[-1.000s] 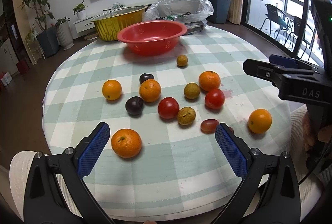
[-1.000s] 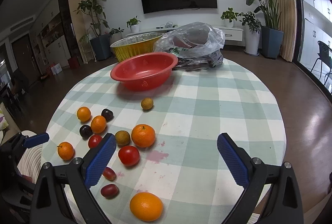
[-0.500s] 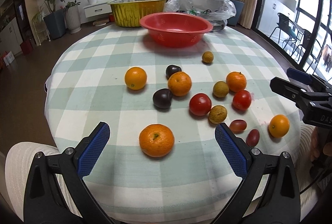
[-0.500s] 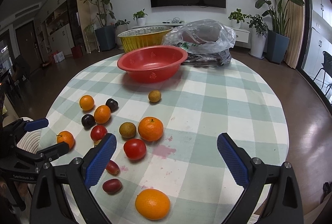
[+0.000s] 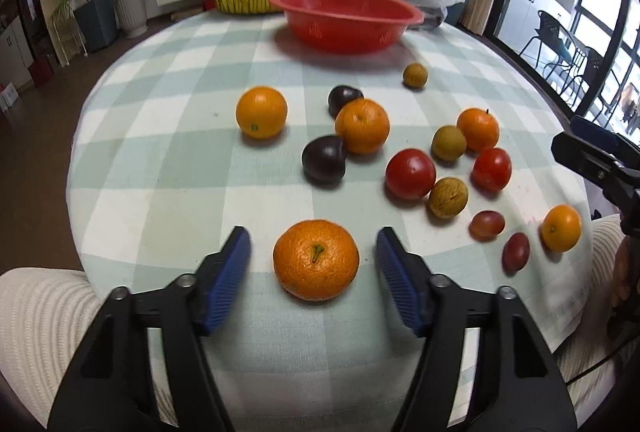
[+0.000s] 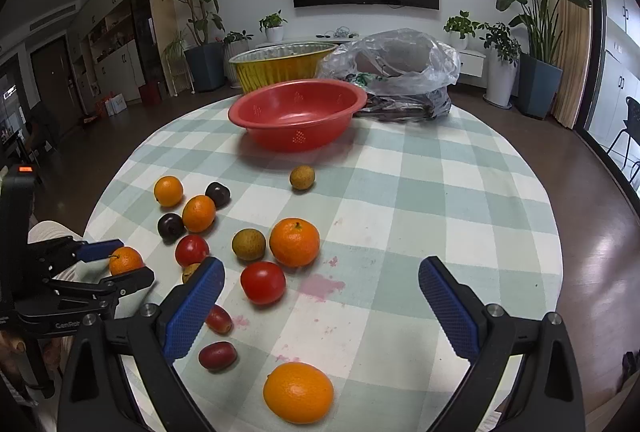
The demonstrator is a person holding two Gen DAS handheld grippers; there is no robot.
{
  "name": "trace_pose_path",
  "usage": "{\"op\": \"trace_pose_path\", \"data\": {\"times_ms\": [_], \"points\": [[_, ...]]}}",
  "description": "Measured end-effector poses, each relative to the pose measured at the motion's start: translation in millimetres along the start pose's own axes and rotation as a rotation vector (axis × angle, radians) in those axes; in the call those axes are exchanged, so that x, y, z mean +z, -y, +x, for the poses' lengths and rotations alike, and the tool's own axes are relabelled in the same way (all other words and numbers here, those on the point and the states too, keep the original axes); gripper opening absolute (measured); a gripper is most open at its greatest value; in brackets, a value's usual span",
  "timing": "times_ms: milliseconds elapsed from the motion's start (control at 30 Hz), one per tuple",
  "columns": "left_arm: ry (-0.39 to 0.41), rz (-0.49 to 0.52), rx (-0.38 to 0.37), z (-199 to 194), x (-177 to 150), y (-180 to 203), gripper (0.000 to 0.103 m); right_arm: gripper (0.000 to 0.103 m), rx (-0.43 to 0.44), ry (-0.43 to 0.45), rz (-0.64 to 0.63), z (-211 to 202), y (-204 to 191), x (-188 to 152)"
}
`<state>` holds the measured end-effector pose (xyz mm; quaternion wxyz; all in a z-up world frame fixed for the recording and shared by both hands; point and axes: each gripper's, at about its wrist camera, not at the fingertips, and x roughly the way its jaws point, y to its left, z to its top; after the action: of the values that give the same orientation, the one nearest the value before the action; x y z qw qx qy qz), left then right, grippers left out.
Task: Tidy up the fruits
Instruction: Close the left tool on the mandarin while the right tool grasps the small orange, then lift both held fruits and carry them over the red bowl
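Note:
Several fruits lie on the round checked table (image 5: 168, 160): oranges, dark plums, red tomatoes, brownish fruits and small red grapes. My left gripper (image 5: 314, 272) is open, its blue pads on either side of a tangerine (image 5: 316, 259) near the front edge, not touching it. The same tangerine (image 6: 126, 260) shows between the left gripper's fingers (image 6: 100, 250) in the right wrist view. My right gripper (image 6: 320, 308) is open and empty above the table, with an orange (image 6: 298, 392) just below it and a tomato (image 6: 263, 282) ahead. An empty red bowl (image 5: 346, 17) (image 6: 298, 112) stands at the far side.
A gold foil basin (image 6: 282, 64) and a clear plastic bag (image 6: 394, 68) stand behind the red bowl. A pink stain (image 6: 322, 286) marks the cloth. The right gripper (image 5: 600, 160) shows at the right edge of the left view. Potted plants and a TV line the far wall.
My left gripper has moved forward and lower, and its jaws have narrowed around the tangerine. The right gripper has drifted slightly; the fruits have not moved.

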<state>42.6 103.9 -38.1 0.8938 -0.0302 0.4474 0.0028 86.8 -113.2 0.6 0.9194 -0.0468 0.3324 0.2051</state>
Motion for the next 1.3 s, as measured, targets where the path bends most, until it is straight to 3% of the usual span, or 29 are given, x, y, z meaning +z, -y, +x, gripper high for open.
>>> {"op": "trace_pose_path", "data": {"times_ms": [133, 233, 433, 900, 1300], "points": [[0.008, 0.0, 0.013, 1.3, -0.4, -2.6, 0.049, 0.1, 0.006, -0.021, -0.006, 5.2, -2.7, -0.8], [0.014, -0.004, -0.035, 0.5, -0.9, -5.3, 0.037, 0.1, 0.022, -0.03, -0.02, 9.5, -6.7, -0.2], [0.007, -0.003, -0.05, 0.1, -0.6, -5.1, 0.036, 0.099, 0.061, -0.071, -0.004, 24.0, -9.9, 4.9], [0.01, -0.003, -0.07, -0.7, -1.1, -7.3, 0.036, 0.067, 0.082, -0.205, 0.082, 67.0, 1.4, 14.2], [0.007, -0.005, -0.085, 0.7, -0.5, -8.6, 0.036, 0.042, 0.197, -0.262, 0.191, 82.5, 12.2, 20.2]]}}
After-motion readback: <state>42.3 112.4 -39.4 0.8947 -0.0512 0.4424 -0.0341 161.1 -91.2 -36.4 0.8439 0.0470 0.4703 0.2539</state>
